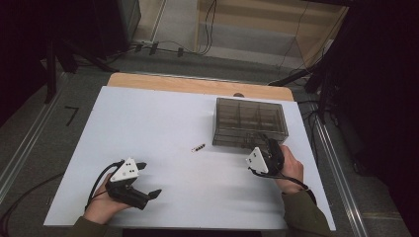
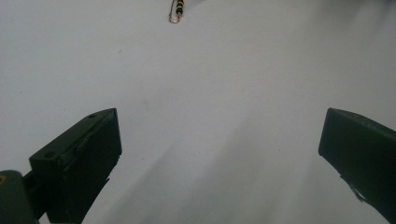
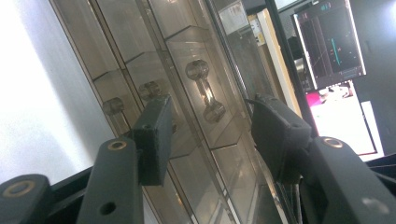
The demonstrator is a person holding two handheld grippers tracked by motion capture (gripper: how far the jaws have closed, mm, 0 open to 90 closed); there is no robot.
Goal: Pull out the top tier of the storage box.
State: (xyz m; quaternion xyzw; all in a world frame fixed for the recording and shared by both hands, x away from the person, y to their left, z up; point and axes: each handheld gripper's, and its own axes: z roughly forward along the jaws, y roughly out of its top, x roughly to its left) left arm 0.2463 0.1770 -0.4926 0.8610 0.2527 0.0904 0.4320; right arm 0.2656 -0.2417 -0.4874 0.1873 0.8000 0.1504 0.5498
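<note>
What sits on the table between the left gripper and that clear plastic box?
A small resistor lies on the white table, between the left gripper and the compartment box, as the high view shows.

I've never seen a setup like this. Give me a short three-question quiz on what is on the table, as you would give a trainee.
1. True or false: the left gripper has something between its jaws.
2. Which thing is the right gripper at? A) the clear compartment box B) the small striped part C) a cup
3. Fill in: the small striped part lies on the white table, ____ the two grippers.

Key
1. False: its jaws stand wide open over bare table.
2. A: its jaws straddle the box's near edge, by its clasp.
3. between, apart from both.
</note>
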